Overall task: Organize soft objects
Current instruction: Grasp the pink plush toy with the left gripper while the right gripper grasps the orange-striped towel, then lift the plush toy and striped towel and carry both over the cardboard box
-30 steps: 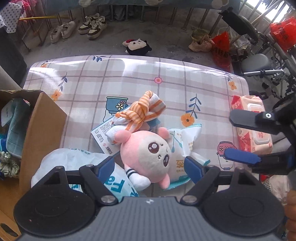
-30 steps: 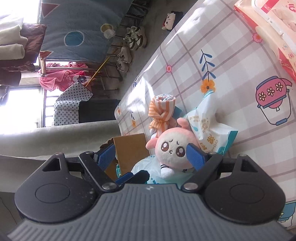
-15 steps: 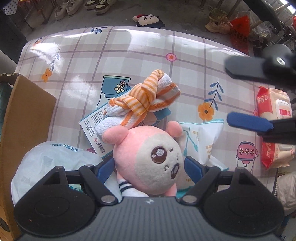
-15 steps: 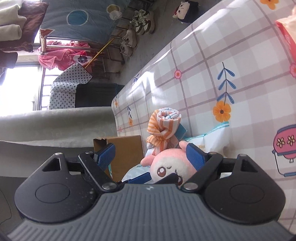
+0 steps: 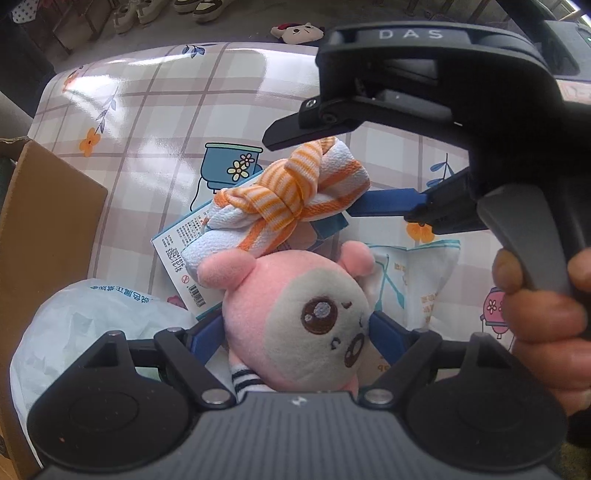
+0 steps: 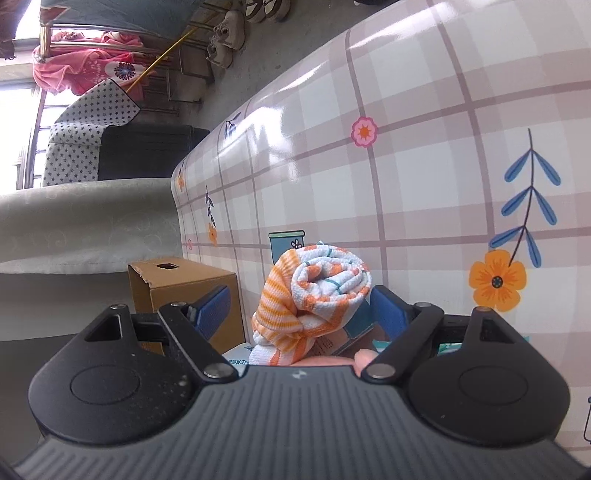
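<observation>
1. One pink plush toy (image 5: 295, 317) lies on the table between the left gripper's (image 5: 295, 332) two blue fingers (image 5: 207, 332); both fingers sit against the toy's head, though whether they are pressing it or merely flanking it cannot be told.
2. One rolled towel (image 5: 288, 199), white with orange stripes and knotted round the middle, rests just beyond the plush, touching its ear.
3. The right gripper (image 6: 301, 306) comes in from the right with its jaws spread wide, one finger above the towel roll and one beside its end; it grips nothing.
4. Under the towel lies one flat printed packet (image 5: 177, 251); one white wipes pack (image 5: 417, 280) lies right of the plush, and one crumpled white plastic bag (image 5: 88, 325) to its left.
5. One cardboard box (image 5: 40, 236) stands at the left edge of the checked tablecloth (image 5: 166, 110).
6. Beyond the table, one plush toy (image 5: 295, 31) lies on the floor near several shoes (image 5: 199, 7).
</observation>
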### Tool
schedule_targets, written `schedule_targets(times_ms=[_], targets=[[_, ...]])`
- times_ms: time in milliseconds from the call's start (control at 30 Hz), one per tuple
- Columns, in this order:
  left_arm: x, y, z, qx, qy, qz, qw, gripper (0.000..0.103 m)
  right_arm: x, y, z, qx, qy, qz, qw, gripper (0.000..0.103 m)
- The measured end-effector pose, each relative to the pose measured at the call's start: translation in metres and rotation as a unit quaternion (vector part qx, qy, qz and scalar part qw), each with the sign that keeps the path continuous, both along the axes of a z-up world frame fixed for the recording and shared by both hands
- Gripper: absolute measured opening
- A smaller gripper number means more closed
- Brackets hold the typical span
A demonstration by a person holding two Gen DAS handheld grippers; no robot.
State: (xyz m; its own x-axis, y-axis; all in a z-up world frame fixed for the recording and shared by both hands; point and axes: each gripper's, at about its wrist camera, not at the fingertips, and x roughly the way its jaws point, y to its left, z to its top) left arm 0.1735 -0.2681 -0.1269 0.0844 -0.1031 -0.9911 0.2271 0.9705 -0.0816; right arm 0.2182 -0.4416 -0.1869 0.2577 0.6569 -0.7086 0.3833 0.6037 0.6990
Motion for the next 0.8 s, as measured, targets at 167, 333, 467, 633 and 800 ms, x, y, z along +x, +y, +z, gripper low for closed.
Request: schedule_targets(times_ms=[167, 333, 467, 633, 800], targets=[[0.002, 0.000, -0.002, -0.001, 0.001, 0.008, 1.0000, 0.083, 0.000, 0.007, -0.008, -0.018, -0.001, -0.002, 1.000, 0.056], [-0.001, 0.002, 0.001, -0.005, -0.006, 0.010, 0.9999, 0.078, -0.005, -0.001, -0.010, 0.001, -0.012, -0.035, 0.999, 0.046], [-0.005, 0.006, 0.006, -0.015, -0.012, 0.010, 0.9998, 0.076, -0.010, -0.006, -0.006, 0.005, -0.026, -0.050, 0.998, 0.041], [-0.008, 0.010, 0.021, -0.037, -0.030, 0.016, 0.9987, 0.076, -0.018, -0.019, 0.003, 0.013, -0.041, -0.073, 0.996, 0.040], [-0.012, 0.017, 0.037, -0.068, -0.048, 0.025, 0.9962, 0.076, -0.028, -0.037, 0.016, 0.033, -0.056, -0.111, 0.992, 0.039]])
